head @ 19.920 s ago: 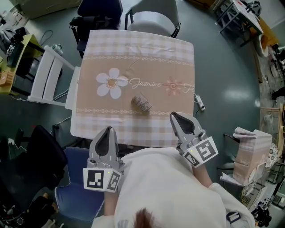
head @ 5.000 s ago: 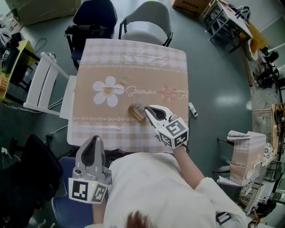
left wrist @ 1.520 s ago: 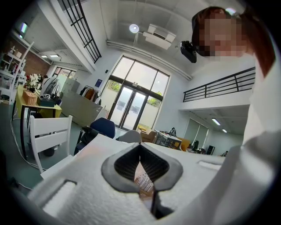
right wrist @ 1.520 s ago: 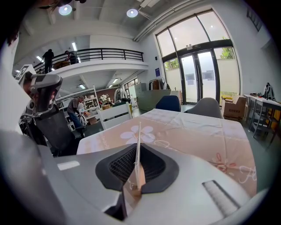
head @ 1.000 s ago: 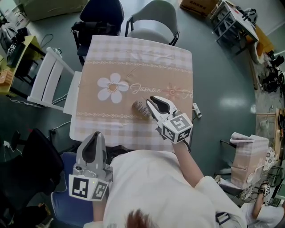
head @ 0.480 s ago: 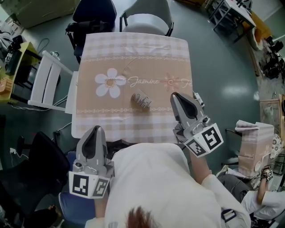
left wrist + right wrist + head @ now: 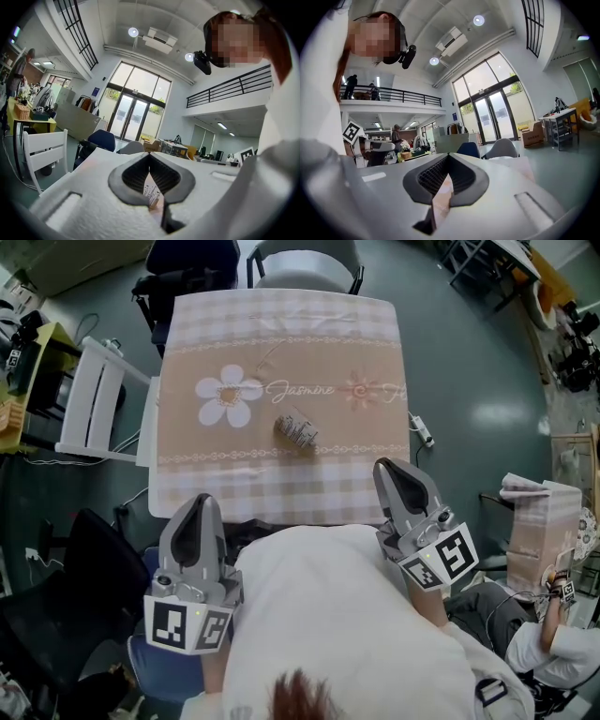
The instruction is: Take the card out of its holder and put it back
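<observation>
The card holder is seen near the middle of the desk, just on the near side of the printed lettering. Whether the card sits in it cannot be made out. The left gripper is held at the desk's near edge, its fingers pressed together with nothing between them. The right gripper is held by the near right corner, its fingers likewise closed and empty. Both are well apart from the holder.
</observation>
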